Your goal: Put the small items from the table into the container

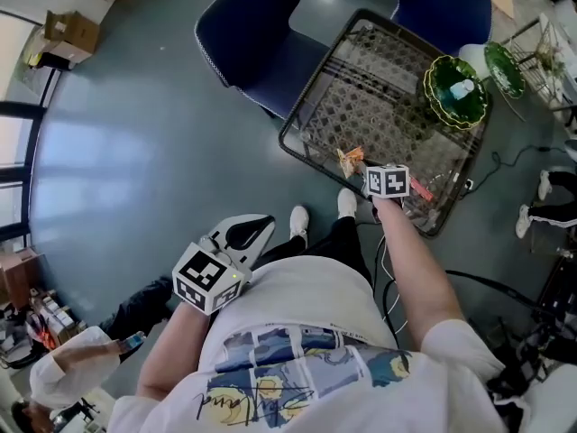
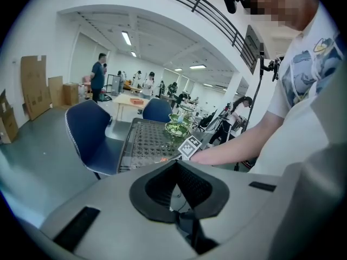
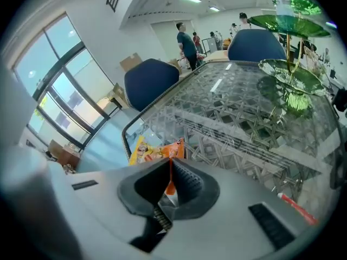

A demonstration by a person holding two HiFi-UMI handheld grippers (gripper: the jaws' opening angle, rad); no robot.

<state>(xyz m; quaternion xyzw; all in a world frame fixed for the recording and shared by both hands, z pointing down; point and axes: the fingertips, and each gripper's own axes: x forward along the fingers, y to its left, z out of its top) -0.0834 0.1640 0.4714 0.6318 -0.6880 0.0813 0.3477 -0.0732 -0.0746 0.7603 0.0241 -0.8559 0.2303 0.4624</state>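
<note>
An orange and yellow snack packet (image 1: pixel 351 161) (image 3: pixel 147 150) lies near the front edge of the glass lattice table (image 1: pixel 379 79) (image 3: pixel 244 118). My right gripper (image 1: pixel 359 171) (image 3: pixel 171 161) is shut on the packet's orange edge, which shows pinched between the pads. A green tiered glass dish (image 1: pixel 457 91) (image 3: pixel 290 75) stands at the table's far right. My left gripper (image 1: pixel 257 228) (image 2: pixel 176 162) hangs off the table, low by my body, its jaws together with nothing between them.
A thin red pen-like item (image 1: pixel 424 188) (image 3: pixel 295 209) lies at the table's near right corner. Two dark blue chairs (image 1: pixel 261 43) (image 1: pixel 446 3) stand at the far side. Cables trail on the floor at right (image 1: pixel 505 287). Another person sits at lower left (image 1: pixel 63 373).
</note>
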